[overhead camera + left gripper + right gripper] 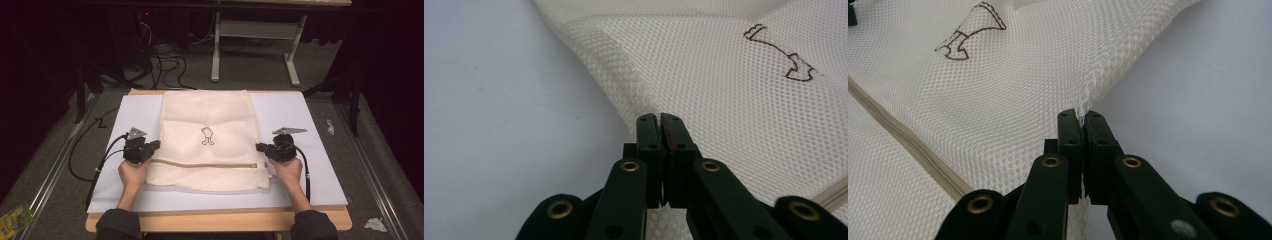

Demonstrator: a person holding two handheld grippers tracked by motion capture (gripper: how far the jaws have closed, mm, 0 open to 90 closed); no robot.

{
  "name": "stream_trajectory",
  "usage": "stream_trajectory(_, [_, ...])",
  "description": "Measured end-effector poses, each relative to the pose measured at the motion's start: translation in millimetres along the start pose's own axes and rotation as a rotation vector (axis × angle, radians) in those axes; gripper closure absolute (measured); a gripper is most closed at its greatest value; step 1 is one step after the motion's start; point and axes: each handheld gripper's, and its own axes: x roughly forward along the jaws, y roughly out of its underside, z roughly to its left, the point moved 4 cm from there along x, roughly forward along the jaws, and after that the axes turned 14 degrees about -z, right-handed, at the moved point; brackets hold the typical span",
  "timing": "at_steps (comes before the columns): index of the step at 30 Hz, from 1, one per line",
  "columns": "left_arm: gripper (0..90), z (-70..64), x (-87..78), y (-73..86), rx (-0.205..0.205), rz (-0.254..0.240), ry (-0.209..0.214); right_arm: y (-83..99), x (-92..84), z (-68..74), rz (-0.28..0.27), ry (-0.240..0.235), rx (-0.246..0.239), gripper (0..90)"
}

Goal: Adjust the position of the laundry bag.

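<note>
Cream mesh zippered laundry bag (pixel 207 137) flat on white table sheet (pixel 310 150), centred, zipper near front. Left gripper (pixel 659 122) clamped tight on bag's left edge; right gripper (pixel 1081 120) clamped tight on right edge. Opposite side grips, likely for lifting or folding evenly.

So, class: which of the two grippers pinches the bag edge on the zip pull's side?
The right gripper: the zip pull lies beside it on the bag.
</note>
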Motion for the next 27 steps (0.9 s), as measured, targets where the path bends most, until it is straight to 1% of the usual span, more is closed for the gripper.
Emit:
stream_trajectory(1, [88.1,0.0,0.0,0.0,0.0,0.0,0.0,0.0,0.0,0.0,0.0,0.0,0.0,88.8])
stream_trajectory(3, [88.1,-6.4,1.8,-1.3,0.006,-0.011,0.01,-0.3,-7.5,-4.2,-0.005,0.01,-0.009,88.8])
stream_trajectory(6, [88.1,-8.9,3.3,-0.8,0.009,-0.008,0.022,1.0,-12.4,-9.7,-0.009,0.017,0.005,88.8])
stream_trajectory(8, [88.1,-12.2,5.4,0.0,0.001,-0.008,0.033,1.2,-15.3,-11.8,-0.012,0.016,0.008,88.8])
stream_trajectory(12, [88.1,-14.1,5.7,0.0,0.007,-0.007,0.039,1.1,-19.3,-12.5,-0.016,0.018,-0.002,88.8])
stream_trajectory(13, [88.1,-15.3,6.0,-0.4,0.004,-0.013,0.038,1.3,-21.2,-13.6,-0.016,0.021,-0.003,88.8])
stream_trajectory(15, [88.1,-17.3,6.3,-1.3,0.0,-0.023,0.05,1.8,-22.4,-15.3,-0.013,0.027,0.0,88.8])
stream_trajectory(18, [88.1,-18.7,7.7,-0.8,0.0,-0.024,0.051,2.7,-23.5,-17.0,-0.011,0.03,0.005,88.8])
stream_trajectory(19, [88.1,-21.2,9.4,-0.3,-0.002,-0.023,0.056,3.9,-24.7,-18.8,-0.01,0.033,0.006,88.8])
stream_trajectory(23, [88.1,-24.5,12.4,-0.5,0.008,-0.017,0.061,5.1,-27.3,-21.1,-0.009,0.041,0.012,88.7])
stream_trajectory(25, [88.0,-27.2,15.0,-0.5,0.008,-0.015,0.061,6.3,-31.1,-26.0,-0.016,0.043,0.013,88.7])
stream_trajectory(26, [88.0,-28.9,16.5,-0.4,0.006,-0.016,0.06,6.9,-32.2,-27.5,-0.017,0.046,0.021,88.7])
stream_trajectory(27, [88.0,-31.4,18.6,0.2,0.015,-0.011,0.064,7.4,-33.2,-28.8,-0.017,0.049,0.028,88.7])
